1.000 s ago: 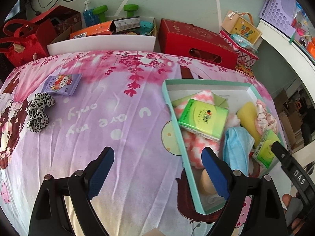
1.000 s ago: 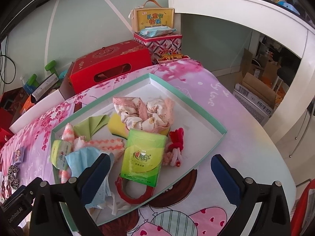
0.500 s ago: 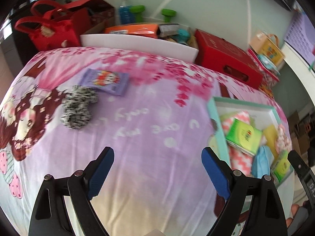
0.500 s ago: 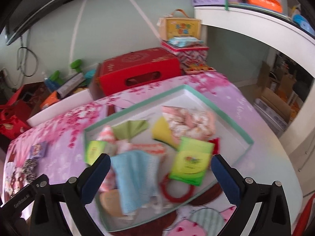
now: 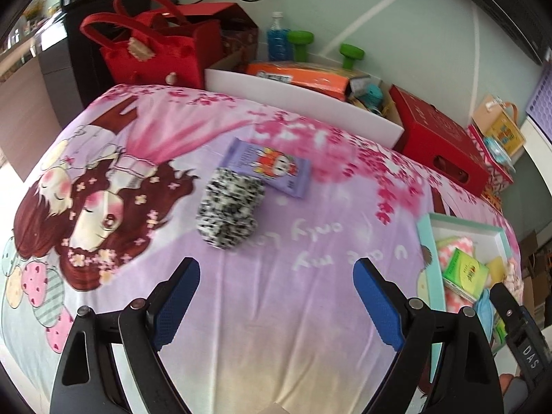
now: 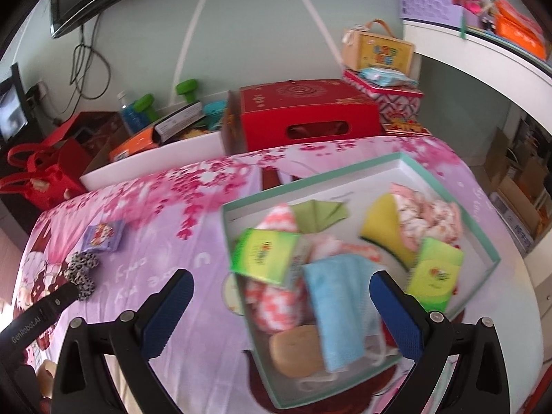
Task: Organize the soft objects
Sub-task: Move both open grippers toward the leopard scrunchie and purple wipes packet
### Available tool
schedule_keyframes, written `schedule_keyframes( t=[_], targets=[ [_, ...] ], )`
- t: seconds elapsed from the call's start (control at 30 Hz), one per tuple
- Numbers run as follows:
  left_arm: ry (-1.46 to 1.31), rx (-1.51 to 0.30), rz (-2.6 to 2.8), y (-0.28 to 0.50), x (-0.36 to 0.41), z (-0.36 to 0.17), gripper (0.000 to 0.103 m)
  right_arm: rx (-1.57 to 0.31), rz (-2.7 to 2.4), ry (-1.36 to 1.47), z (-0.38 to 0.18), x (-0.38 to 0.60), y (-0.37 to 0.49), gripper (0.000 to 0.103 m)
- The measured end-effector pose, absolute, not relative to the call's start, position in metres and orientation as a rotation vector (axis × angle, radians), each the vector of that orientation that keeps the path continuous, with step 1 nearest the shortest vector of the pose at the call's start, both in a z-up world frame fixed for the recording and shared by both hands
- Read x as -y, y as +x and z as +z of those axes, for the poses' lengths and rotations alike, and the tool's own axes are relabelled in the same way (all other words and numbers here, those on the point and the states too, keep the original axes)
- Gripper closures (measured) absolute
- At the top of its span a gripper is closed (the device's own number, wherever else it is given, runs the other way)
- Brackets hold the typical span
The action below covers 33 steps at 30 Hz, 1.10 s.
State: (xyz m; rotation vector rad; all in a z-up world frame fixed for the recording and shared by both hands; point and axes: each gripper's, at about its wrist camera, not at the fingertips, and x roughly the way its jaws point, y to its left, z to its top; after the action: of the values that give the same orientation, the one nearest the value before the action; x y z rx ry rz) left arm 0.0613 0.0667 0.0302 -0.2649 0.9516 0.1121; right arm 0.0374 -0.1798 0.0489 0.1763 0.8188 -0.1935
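Note:
A black-and-white spotted scrunchie [image 5: 229,212] lies on the pink cartoon tablecloth, touching a purple tissue pack [image 5: 265,165] behind it. My left gripper [image 5: 276,305] is open and empty, just short of the scrunchie. The teal-rimmed tray [image 6: 403,162] holds green tissue packs [image 6: 264,255], a blue face mask [image 6: 336,308], a yellow sponge [image 6: 384,226] and other soft things. My right gripper [image 6: 281,314] is open and empty above the tray's near left part. The scrunchie [image 6: 82,272] and purple pack [image 6: 103,236] also show at far left in the right wrist view.
A red box [image 5: 438,139], a white bin [image 5: 303,98] with an orange pack, and red bags [image 5: 155,51] stand behind the table. The tray rim [image 5: 429,262] is at the right in the left wrist view. A white shelf [image 6: 483,55] stands to the right.
My left gripper has swung left from the tray toward the scrunchie and purple pack. My right gripper has shifted left over the tray. Both stayed open.

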Motion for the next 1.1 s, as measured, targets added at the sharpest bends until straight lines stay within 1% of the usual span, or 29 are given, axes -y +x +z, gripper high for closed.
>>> schedule_keyframes(
  t=[0.23, 0.6, 0.83, 1.1],
  targets=[
    [-0.304, -0.935, 0.179, 0.055, -0.106, 0.033, 0.012, -0.829, -0.134, 0.144, 0.046, 0.143, 0.046, 0.0],
    [-0.37, -0.937, 0.3, 0.048, -0.172, 0.023, 0.012, -0.851, -0.034, 0.115, 0.034, 0.086, 0.06, 0.0],
    [-0.393, -0.93, 0.276, 0.055, -0.182, 0.015, 0.012, -0.874, 0.024, 0.096, 0.02, 0.054, 0.069, 0.0],
    [-0.41, -0.954, 0.165, 0.078, -0.169, -0.001, 0.012, -0.902, 0.04, 0.068, 0.003, 0.039, 0.083, 0.0]
  ],
)
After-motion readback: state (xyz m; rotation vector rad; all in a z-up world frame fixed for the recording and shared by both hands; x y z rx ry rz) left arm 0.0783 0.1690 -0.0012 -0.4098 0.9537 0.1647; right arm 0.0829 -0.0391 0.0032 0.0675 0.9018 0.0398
